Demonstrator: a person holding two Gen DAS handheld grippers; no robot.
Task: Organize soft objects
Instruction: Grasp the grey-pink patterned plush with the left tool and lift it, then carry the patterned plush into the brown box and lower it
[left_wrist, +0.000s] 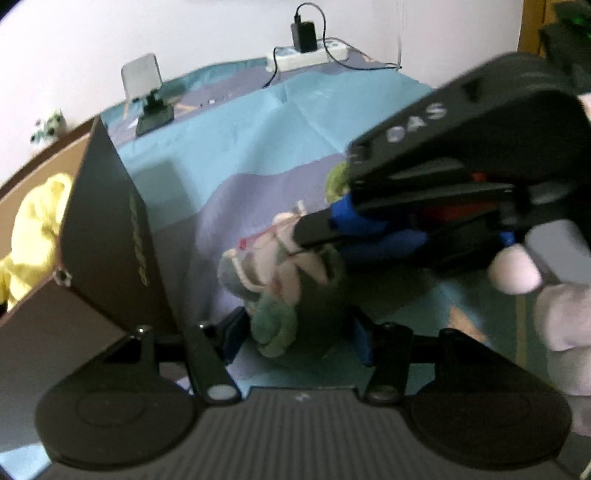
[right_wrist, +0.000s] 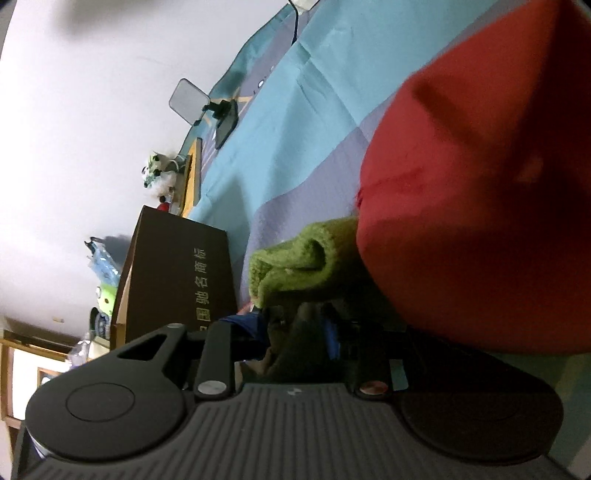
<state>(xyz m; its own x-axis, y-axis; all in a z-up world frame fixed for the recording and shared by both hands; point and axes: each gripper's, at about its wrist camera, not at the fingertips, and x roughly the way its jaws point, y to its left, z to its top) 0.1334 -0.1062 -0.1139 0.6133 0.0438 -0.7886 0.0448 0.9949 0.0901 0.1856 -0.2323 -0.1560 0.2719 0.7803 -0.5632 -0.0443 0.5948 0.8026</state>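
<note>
Plush toys are what I am sorting. At far left, a yellow plush (left_wrist: 33, 229) lies inside the brown cardboard box (left_wrist: 110, 236). Next, my left gripper (left_wrist: 295, 336) is spread around a pale pink and green stuffed animal (left_wrist: 273, 280) on the blue and purple cloth (left_wrist: 240, 147). To the right, my right gripper (left_wrist: 332, 225) pinches something green; its own camera shows a green fuzzy toy (right_wrist: 299, 262) between the fingers, beside a red soft object (right_wrist: 480, 203).
</note>
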